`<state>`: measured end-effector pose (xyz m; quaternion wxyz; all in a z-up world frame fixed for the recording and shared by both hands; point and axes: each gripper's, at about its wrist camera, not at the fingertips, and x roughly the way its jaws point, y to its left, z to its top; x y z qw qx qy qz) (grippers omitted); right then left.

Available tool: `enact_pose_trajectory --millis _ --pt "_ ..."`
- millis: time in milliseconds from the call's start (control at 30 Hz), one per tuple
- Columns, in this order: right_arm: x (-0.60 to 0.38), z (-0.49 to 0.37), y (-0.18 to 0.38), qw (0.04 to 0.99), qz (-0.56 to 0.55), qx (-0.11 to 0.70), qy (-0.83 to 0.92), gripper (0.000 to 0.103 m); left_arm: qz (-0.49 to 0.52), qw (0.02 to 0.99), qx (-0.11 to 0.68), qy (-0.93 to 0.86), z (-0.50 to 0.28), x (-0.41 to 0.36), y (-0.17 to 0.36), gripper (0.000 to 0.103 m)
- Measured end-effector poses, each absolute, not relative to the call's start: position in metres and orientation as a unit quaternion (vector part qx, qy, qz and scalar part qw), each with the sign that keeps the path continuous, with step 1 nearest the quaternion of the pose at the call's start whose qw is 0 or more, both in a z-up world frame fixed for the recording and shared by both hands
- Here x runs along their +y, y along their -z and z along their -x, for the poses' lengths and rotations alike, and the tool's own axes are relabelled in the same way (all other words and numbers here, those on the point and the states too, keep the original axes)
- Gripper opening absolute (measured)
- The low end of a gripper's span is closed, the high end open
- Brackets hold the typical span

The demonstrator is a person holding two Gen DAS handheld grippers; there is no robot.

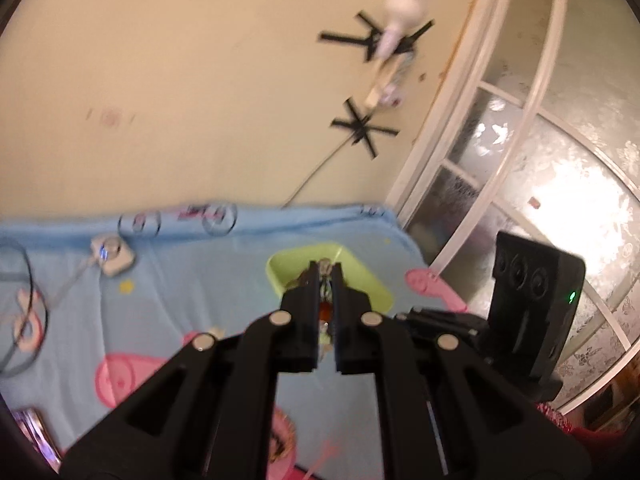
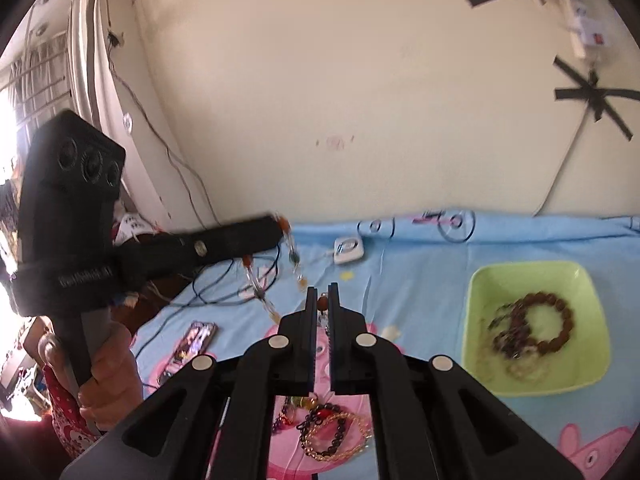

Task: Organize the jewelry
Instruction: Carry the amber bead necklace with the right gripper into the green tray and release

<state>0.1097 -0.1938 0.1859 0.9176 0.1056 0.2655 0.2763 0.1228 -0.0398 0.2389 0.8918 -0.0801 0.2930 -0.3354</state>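
Between the nearly closed fingers of our left gripper point(image 1: 326, 270) a beaded strand point(image 1: 325, 312) is clamped, an orange bead showing in the narrow gap; in the right wrist view that strand point(image 2: 294, 258) hangs from the fingertips in a loop of clear and amber beads, above the blue cartoon-print cloth point(image 2: 420, 272); our left hand point(image 2: 108, 376) grips the handle below. Our right gripper point(image 2: 323, 290) has its fingers drawn close too, with a reddish bead point(image 2: 322, 302) seen in the slit, though we cannot tell whether they pinch it or it merely lies beyond. Under the right gripper, a heap of bracelets point(image 2: 332, 432) lies on the cloth: dark beads, a gold chain, purple and amber pieces tangled together; to the right sits the green tray point(image 2: 480, 280), holding a brown bead bracelet point(image 2: 548, 322) and paler strands; the left wrist view shows the same tray point(image 1: 280, 264) just past the left fingertips. Farther out, a phone point(image 2: 192, 344) lies on the cloth at left, a small white device point(image 2: 349, 249) near the cloth's far edge by the wall, and black tape crosses point(image 1: 362, 128) mark the cream wall.
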Motion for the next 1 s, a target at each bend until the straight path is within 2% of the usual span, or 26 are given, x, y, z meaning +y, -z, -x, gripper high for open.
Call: enact_pose_trajectory --millis 167,367,767,1000 --pt "-0.224 -0.108 -0.217 0.932 -0.11 0.232 -0.255 0.0 0.065 0.893 0.27 0.354 -0.131 -0.073 -0.277 0.005" --pt "-0.265 -0.109 -0.232 0.945 -0.116 0.212 -0.22 0.0 0.046 0.887 0.271 0.37 -0.141 -0.119 -0.291 0.005" --pt "-0.331 -0.128 -0.179 0.942 -0.15 0.239 -0.18 0.0 0.023 0.863 0.331 0.38 -0.182 -0.201 -0.243 0.005" --pt "-0.351 -0.141 -0.131 0.935 -0.167 0.272 -0.156 0.0 0.007 0.845 0.378 0.378 -0.203 -0.234 -0.195 0.005"
